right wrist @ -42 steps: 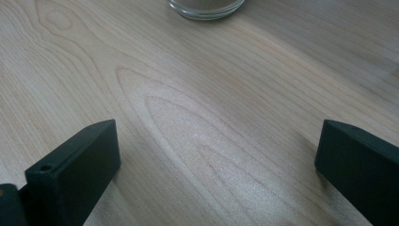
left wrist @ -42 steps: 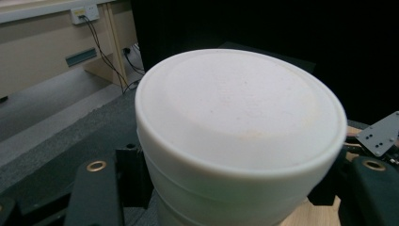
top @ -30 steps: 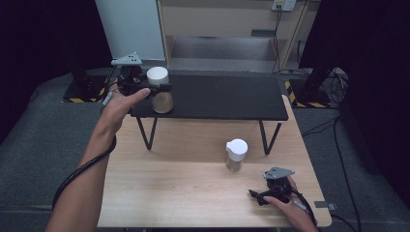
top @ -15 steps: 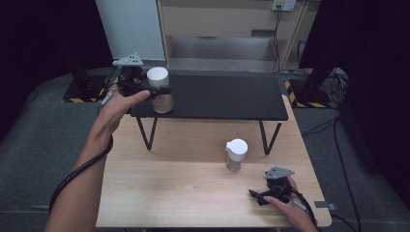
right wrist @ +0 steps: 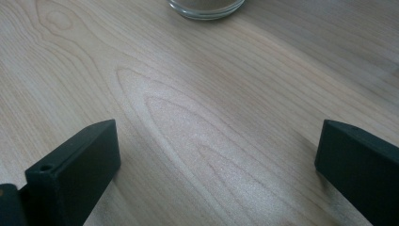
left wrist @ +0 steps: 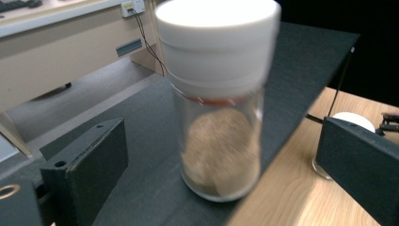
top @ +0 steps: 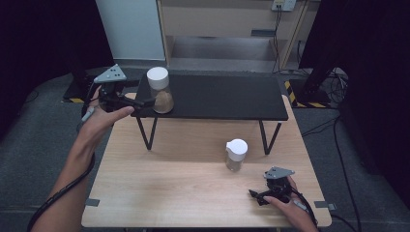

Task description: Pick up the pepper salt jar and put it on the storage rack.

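A glass jar (top: pixel 159 90) with a white lid and brown powder stands upright on the left end of the black shelf (top: pixel 217 96). My left gripper (top: pixel 140 102) sits just left of it, and its jaws have just been opening. In the left gripper view the jar (left wrist: pixel 219 103) stands between the jaws with a gap on each side. A second white-lidded jar (top: pixel 236 154) stands on the wooden table (top: pixel 193 193). My right gripper (top: pixel 258 195) rests open on the table, near and to the right of that jar, whose base (right wrist: pixel 207 7) lies ahead of the empty jaws.
The shelf stands on thin black legs (top: pixel 145 133) over the table's far half. Behind the table are a beige cabinet (top: pixel 227 24) and a white panel (top: pixel 128 29). Cables (top: pixel 333 82) lie on the grey floor at the right.
My left gripper has opened off the jar and drawn back to the left. The jar stays upright on the shelf. The right gripper has not moved.
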`<action>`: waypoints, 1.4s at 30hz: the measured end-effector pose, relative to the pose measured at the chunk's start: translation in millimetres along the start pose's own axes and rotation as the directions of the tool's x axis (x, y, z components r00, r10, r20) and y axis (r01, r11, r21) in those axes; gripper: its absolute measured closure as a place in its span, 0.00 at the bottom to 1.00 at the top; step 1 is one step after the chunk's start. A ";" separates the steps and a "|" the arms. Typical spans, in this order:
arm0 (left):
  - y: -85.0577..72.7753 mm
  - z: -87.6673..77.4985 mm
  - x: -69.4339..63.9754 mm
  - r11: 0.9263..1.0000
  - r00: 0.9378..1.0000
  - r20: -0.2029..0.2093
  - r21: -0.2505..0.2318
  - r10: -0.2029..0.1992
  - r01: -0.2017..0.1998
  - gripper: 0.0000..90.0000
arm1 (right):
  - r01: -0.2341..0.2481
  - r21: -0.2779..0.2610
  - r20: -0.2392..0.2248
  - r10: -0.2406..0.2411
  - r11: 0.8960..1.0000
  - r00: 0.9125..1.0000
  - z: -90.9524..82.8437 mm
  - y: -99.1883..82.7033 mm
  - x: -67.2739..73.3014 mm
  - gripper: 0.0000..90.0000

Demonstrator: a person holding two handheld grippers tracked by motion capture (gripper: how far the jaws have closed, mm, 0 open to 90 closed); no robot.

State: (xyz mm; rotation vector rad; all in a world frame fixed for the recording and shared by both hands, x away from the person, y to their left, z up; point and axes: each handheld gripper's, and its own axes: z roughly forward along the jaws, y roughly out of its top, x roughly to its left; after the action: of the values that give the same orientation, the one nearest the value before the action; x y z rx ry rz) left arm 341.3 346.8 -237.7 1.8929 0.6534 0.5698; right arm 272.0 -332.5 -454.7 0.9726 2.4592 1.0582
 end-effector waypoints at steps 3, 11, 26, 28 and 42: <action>-8.6 -7.0 -13.4 1.000 1.000 -0.001 -0.018 0.019 -0.019 0.02 | 0.000 0.000 0.000 0.000 1.000 1.000 0.0 0.0 0.0 0.01; -18.9 -15.1 -49.6 0.995 0.995 0.006 -0.016 0.097 -0.097 0.02 | 0.000 0.000 0.000 0.000 1.000 1.000 0.0 0.0 0.1 0.01; -59.8 32.1 -96.9 0.995 0.994 0.075 0.060 0.074 -0.079 0.02 | 0.000 0.000 0.000 0.000 1.000 1.000 0.0 0.0 0.1 0.01; -66.7 39.8 -96.7 0.997 0.993 0.106 0.052 0.051 -0.057 0.03 | 0.000 0.000 0.000 0.000 1.000 1.000 0.0 0.0 0.1 0.01; -108.5 78.0 -133.1 0.990 0.992 0.116 0.131 0.043 -0.058 0.03 | 0.000 0.000 0.000 0.000 1.000 1.000 0.0 0.0 0.1 0.01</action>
State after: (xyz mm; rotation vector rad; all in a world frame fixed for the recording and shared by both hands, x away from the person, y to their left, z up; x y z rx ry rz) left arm 272.6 243.8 -379.9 2.0568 0.5834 0.4563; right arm 271.9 -332.5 -454.7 0.9727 2.4587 1.0580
